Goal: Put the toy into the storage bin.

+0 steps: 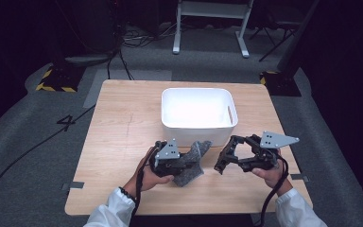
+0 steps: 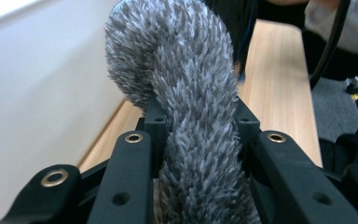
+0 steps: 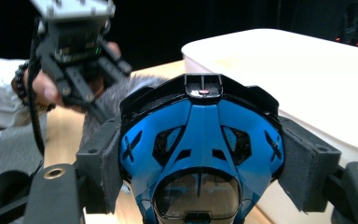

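Left hand-held gripper [image 1: 182, 163]: clamped on grey fluffy cloth [image 1: 192, 163], lower centre
Right hand-held gripper [image 1: 223, 158]: gripping blue-and-black device [image 3: 200, 154]
White bin [image 1: 231, 125]: centre of bench [image 1: 123, 137]

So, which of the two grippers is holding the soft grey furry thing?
The left gripper: its jaws pinch the grey furry cloth. The right gripper grips a hard blue-and-black object instead.

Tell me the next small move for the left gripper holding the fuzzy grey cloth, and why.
Probably lift the left gripper and carry it forward over the white bin. Its jaws are shut on the grey cloth, which hangs just short of the bin's near wall. The right gripper holds a blue and black object beside it.
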Demonstrator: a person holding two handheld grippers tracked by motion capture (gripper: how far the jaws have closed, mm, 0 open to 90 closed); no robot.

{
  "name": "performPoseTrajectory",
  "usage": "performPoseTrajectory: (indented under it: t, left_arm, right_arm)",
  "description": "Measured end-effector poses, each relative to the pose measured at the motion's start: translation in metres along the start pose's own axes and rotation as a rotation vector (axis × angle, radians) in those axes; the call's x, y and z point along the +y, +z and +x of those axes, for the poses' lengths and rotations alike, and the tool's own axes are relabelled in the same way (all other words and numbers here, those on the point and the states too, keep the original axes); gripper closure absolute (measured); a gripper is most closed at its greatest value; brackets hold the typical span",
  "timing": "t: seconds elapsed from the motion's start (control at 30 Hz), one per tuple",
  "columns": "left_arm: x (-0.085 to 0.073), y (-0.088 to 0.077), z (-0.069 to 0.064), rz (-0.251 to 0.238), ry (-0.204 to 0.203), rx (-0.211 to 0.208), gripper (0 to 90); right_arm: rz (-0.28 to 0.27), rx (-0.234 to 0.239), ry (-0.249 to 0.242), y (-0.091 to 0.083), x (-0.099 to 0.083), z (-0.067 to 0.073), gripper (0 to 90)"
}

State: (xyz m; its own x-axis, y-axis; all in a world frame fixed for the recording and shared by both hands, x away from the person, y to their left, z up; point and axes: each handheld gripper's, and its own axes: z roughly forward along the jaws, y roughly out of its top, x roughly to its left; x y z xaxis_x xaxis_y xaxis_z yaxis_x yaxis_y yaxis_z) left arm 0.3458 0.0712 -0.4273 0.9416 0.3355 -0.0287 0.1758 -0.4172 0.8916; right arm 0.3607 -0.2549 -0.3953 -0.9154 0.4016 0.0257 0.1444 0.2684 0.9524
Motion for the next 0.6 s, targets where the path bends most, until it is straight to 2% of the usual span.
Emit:
performPoseTrajectory:
  t: [0.07, 0.17, 0.23, 0.3, 0.5, 0.57, 0.6]
  left_arm:
    - [0.005, 0.002, -0.006, -0.022, 0.011, -0.008, 68.7]
    - [0.014, 0.006, -0.014, -0.079, 0.024, -0.04, 68.7]
    - [0.019, 0.01, -0.02, -0.088, 0.038, -0.06, 68.7]
    - [0.02, 0.016, -0.024, -0.072, 0.057, -0.063, 68.5]
    - [0.008, 0.031, -0.019, -0.008, 0.023, -0.057, 68.4]
    - [0.006, 0.035, -0.019, 0.03, 0.038, -0.036, 68.4]
    - [0.005, 0.036, -0.018, 0.039, 0.025, -0.038, 68.4]
  right_arm:
    - [0.003, 0.014, -0.002, 0.003, 0.0, 0.003, 26.4]
    - [0.003, 0.038, -0.005, 0.011, 0.002, 0.008, 26.4]
    - [0.008, 0.043, -0.013, 0.014, 0.002, 0.011, 26.4]
    - [0.004, 0.05, -0.016, 0.017, 0.003, 0.014, 26.4]
    - [-0.03, 0.044, -0.009, 0.012, 0.006, 0.015, 26.4]
    - [-0.033, 0.04, -0.014, 0.011, 0.007, 0.016, 26.4]
    - [-0.038, 0.042, -0.01, 0.01, 0.007, 0.015, 26.4]
